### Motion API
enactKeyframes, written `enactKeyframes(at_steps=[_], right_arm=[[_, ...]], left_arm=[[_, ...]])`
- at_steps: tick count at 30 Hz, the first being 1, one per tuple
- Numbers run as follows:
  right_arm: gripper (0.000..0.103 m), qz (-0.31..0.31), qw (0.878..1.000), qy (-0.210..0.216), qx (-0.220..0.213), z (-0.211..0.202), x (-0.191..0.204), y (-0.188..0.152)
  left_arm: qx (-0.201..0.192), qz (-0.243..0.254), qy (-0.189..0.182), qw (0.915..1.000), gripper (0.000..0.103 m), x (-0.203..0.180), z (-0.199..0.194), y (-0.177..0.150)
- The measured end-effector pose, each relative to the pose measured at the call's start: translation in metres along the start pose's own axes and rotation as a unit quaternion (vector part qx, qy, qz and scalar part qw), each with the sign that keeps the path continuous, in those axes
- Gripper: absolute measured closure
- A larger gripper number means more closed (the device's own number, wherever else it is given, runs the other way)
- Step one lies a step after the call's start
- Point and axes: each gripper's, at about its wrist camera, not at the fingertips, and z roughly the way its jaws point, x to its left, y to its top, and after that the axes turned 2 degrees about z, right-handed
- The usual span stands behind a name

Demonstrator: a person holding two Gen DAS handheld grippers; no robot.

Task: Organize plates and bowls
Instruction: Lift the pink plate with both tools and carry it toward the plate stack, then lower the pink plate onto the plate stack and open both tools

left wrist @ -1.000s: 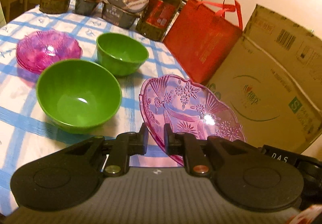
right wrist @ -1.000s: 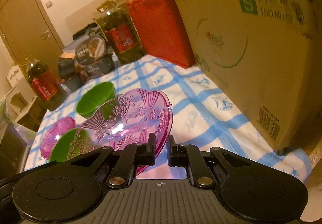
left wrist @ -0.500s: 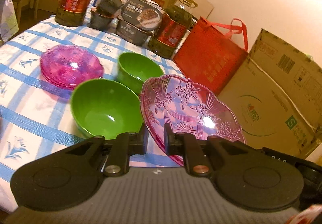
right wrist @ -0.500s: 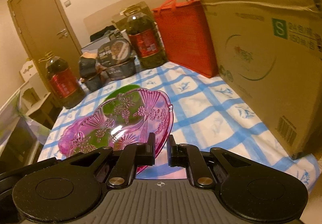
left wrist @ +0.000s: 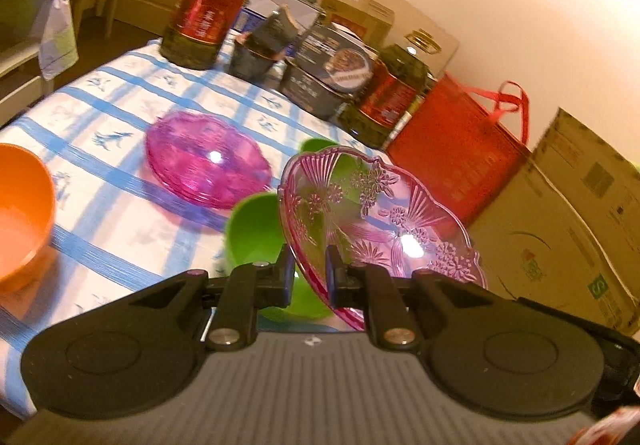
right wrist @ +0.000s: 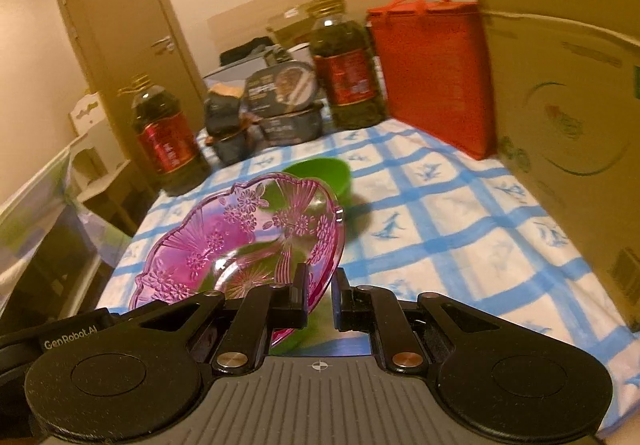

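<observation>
A pink patterned glass plate (left wrist: 380, 221) is held above the table by both grippers. My left gripper (left wrist: 310, 273) is shut on its near rim. My right gripper (right wrist: 320, 293) is shut on the opposite rim of the same plate (right wrist: 248, 249). Below it sit two green bowls, the near one (left wrist: 252, 229) and the far one (right wrist: 324, 175). A stack of pink plates (left wrist: 206, 161) lies to the left on the blue-checked tablecloth (left wrist: 120, 181). An orange bowl (left wrist: 20, 213) sits at the far left edge.
Two oil bottles (left wrist: 208, 5) (right wrist: 346, 69), dark food tubs (left wrist: 320, 81) and a red bag (right wrist: 432, 73) line the back of the table. A large cardboard box (right wrist: 568, 85) stands at the right. A door (right wrist: 112, 29) is behind.
Both grippers have carried the pink plate up and to the left, over the green bowls. The orange bowl has come into the left view.
</observation>
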Motion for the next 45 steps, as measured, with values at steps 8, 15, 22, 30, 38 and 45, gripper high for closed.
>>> enactKeyframes(at_steps=[8,15,22,30,38,45], right_arm=[[0.092,-0.018,1.000,0.020,0.010,0.024,0.030,0.002],[0.092,-0.033,0.999,0.031,0.019,0.046,0.049,0.005],[0.092,-0.042,0.998,0.046,0.027,0.077,0.073,0.013],[0.091,-0.041,0.997,0.055,0.041,0.120,0.099,0.025],[0.091,-0.032,0.996,0.045,0.065,0.171,0.116,0.032],[0.091,-0.043,0.995,0.024,0.092,0.212,0.120,0.035]], left_arm=[[-0.006,-0.011,0.020,0.9997,0.090,0.026,0.000,0.017],[-0.007,-0.019,0.034,0.9992,0.090,0.045,0.006,0.034],[-0.009,-0.019,0.049,0.9986,0.090,0.067,0.018,0.057],[0.000,0.001,0.060,0.9982,0.090,0.093,0.045,0.092],[0.036,0.014,0.064,0.9972,0.089,0.122,0.089,0.118],[0.071,0.018,0.068,0.9950,0.089,0.137,0.128,0.125]])
